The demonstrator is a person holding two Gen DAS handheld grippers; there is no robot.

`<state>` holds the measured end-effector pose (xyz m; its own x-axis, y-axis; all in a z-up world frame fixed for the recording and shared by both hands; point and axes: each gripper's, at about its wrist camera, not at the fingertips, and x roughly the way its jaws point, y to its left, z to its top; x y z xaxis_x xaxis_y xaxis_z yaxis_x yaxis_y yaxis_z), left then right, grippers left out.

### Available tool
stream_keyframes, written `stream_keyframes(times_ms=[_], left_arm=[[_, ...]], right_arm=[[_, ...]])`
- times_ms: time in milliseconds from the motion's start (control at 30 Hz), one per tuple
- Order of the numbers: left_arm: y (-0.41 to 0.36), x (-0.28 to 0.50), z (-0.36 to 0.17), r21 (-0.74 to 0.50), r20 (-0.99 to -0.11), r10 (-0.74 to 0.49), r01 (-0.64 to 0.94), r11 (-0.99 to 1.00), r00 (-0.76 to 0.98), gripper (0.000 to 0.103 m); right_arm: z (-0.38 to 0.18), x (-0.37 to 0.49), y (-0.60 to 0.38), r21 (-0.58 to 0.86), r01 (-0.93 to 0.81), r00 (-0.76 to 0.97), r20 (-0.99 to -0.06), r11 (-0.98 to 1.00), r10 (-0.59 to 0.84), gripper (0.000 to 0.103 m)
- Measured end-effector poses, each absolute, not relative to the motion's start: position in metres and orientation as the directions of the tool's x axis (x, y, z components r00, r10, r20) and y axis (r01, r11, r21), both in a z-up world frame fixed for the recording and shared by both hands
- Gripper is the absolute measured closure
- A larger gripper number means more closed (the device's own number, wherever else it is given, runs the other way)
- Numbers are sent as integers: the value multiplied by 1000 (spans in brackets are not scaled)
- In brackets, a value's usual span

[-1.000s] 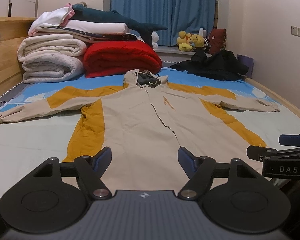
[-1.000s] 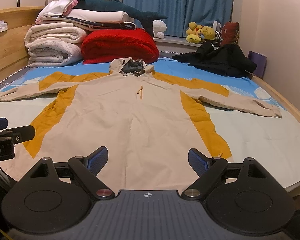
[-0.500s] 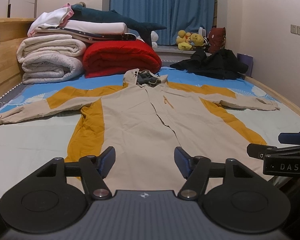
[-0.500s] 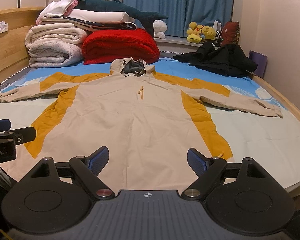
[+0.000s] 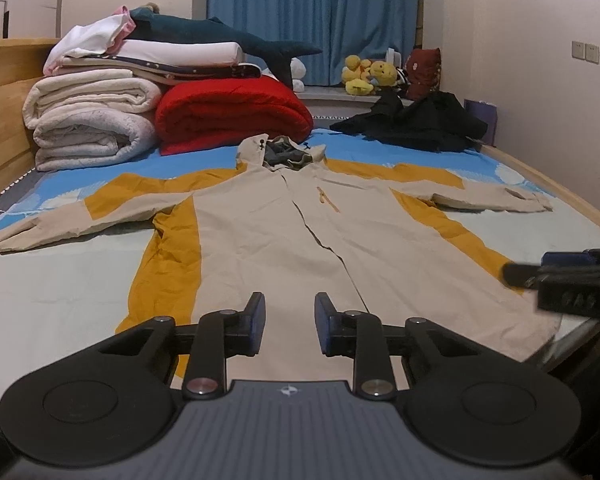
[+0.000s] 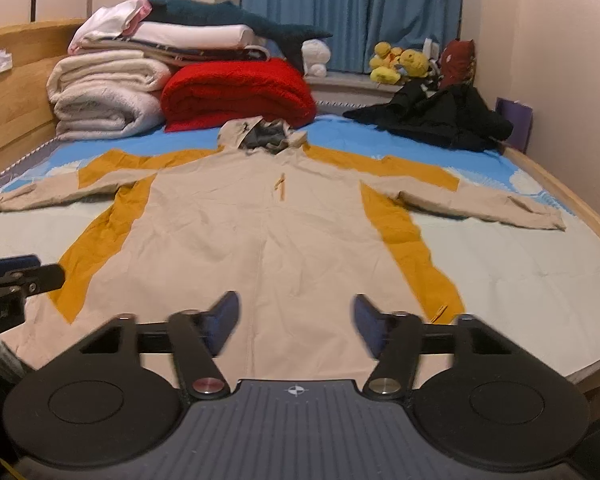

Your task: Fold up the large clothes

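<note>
At the bottom of the left wrist view the left tongs (image 5: pixel 290 328) hover over the near hem of the jacket (image 5: pixel 268 248); their jaws have just been closing and now stand narrowly apart with nothing between them, only cloth showing beyond the gap. The right tongs (image 6: pixel 296 326), at the bottom of the right wrist view, have also just been closing but are spread wider, likewise with nothing pinched; their blue pads look blurred. Each tool shows at the other view's edge, and on the one at the right edge of the left view the white lettering is too blurred to read. The beige and mustard jacket lies flat, front up, in the middle of the bed (image 5: pixel 40 288), hem nearest the cameras, sleeves stretched out to the left and right edges and hood toward the top of the frame: a layout that seems meant to leave every edge reachable for folding, which has not yet begun. I see no readable brand on it. Farther back, upper left, rolled white quilts (image 5: pixel 88 128) and a red blanket (image 5: pixel 232 112) are stacked out of the way, a black garment (image 5: pixel 416 126) is heaped at upper right, and yellow plush toys (image 5: pixel 366 76) sit by the blue curtain (image 5: pixel 312 12).
</note>
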<state>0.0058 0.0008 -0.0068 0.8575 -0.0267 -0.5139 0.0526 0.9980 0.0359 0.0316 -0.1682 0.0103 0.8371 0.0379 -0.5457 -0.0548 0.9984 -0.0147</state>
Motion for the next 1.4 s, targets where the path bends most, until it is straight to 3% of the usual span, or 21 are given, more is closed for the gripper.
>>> stream_keyframes(times_ms=[133, 333, 367, 433, 533, 633, 667, 700, 733, 767, 800, 867, 1033, 1100, 1167, 1200, 1267, 1333, 1400], left_arm=[[30, 31, -10, 64, -548, 65, -36, 997, 834, 73], [99, 85, -43, 135, -681, 241, -204, 970, 691, 69], [116, 93, -51, 117, -699, 255, -245, 962, 668, 67], [147, 104, -67, 67, -765, 253, -318, 946, 592, 50], [187, 104, -93, -65, -835, 197, -446, 893, 515, 48], [201, 97, -105, -100, -850, 167, -464, 880, 500, 49], [199, 101, -111, -113, -854, 144, -449, 886, 499, 49], [196, 105, -114, -120, -856, 126, -429, 895, 502, 59], [193, 105, -113, -118, -855, 117, -408, 905, 505, 77], [189, 110, -115, -131, -855, 93, -386, 913, 511, 89], [185, 107, -110, -122, -850, 95, -369, 921, 518, 99], [178, 100, -90, -103, -822, 117, -348, 932, 558, 102], [182, 64, -49, -127, -782, 118, -343, 931, 612, 102], [188, 63, -56, -121, -812, 118, -362, 924, 572, 101], [194, 72, -70, -102, -858, 125, -403, 909, 499, 93], [193, 73, -72, -66, -864, 158, -418, 906, 479, 92], [184, 71, -63, 27, -829, 241, -394, 919, 505, 86], [174, 68, -53, 2, -797, 208, -342, 940, 567, 76], [162, 74, -61, -42, -813, 133, -286, 957, 567, 75]], right_arm=[[12, 69, -209, -16, 42, 838, -543, 999, -44, 47], [-34, 138, -288, 1, 270, 687, -701, 963, -192, 40], [-42, 145, -298, 7, 302, 660, -723, 953, -204, 39], [-61, 155, -317, 14, 357, 594, -775, 934, -215, 35], [-85, 157, -336, 39, 436, 521, -826, 899, -216, 35], [-99, 155, -345, 95, 471, 487, -857, 877, -169, 36], [-100, 154, -344, 103, 467, 490, -857, 878, -160, 42], [-100, 153, -342, 111, 455, 499, -854, 884, -150, 48], [-98, 152, -338, 118, 435, 511, -849, 893, -137, 67], [-97, 154, -336, 123, 421, 518, -846, 899, -127, 90], [-93, 154, -333, 128, 410, 530, -839, 903, -122, 97], [-80, 151, -336, 173, 409, 579, -808, 896, -108, 103], [-41, 117, -341, 226, 435, 616, -780, 872, -106, 103], [-44, 114, -341, 195, 448, 579, -807, 872, -117, 103], [-58, 123, -342, 142, 470, 501, -856, 871, -131, 101], [-63, 126, -340, 71, 499, 469, -860, 863, -200, 101], [-60, 127, -334, -31, 518, 478, -818, 855, -319, 92], [-54, 129, -326, 34, 471, 557, -786, 881, -268, 86], [-59, 136, -315, 130, 388, 609, -779, 913, -148, 77]])
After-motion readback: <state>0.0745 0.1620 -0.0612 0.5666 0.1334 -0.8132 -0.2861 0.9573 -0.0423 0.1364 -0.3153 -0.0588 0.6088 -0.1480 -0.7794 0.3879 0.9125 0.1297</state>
